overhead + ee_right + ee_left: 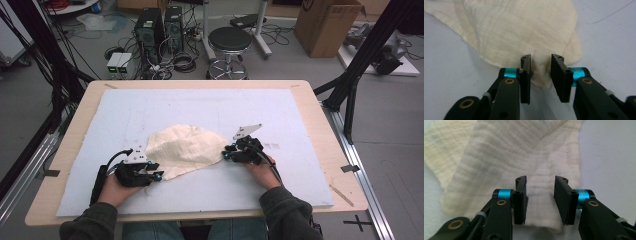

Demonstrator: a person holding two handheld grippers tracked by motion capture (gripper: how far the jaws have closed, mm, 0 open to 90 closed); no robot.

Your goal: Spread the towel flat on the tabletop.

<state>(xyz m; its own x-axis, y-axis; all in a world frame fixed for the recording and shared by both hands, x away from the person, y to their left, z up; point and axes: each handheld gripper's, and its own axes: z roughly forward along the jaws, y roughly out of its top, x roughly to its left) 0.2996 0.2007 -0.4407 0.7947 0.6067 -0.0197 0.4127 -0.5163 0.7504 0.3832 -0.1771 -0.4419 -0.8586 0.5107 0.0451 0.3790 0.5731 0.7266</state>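
A cream cloth (186,149) lies crumpled on the pale blue mat (165,107) that covers the wooden tabletop (80,112); it sits toward the near edge, roughly midway between the left and right edges, with a rounded hump toward the far side and a flatter flap pointing at the near-left corner.

The left gripper (151,172) is at the cloth's near-left flap, held in the person's left hand (114,189); the right gripper (229,152) is at the cloth's right tip, held in the right hand (261,172), with its grey three-cornered plate (247,130) tilted up toward the far edge.

In the left gripper view the left gripper (540,197) has its fingers (520,200) spread, with a folded hem of the cloth (524,157) lying between them; a gap shows on each side between pad and fabric, so the cloth is straddled and not pinched.

In the right gripper view the right gripper (541,75) has its fingers (560,77) spread a little narrower, around the pointed corner of the cloth (519,30); the fabric bunches up close against the left-hand finger in that view, yet I cannot tell whether it is touched; the other finger stands clear of it; the corner rests on the mat (454,65).

Beyond the far edge of the tabletop stand a black stool (229,42), two computer towers (160,27) amid cables, and a cardboard box (327,25) on the floor.
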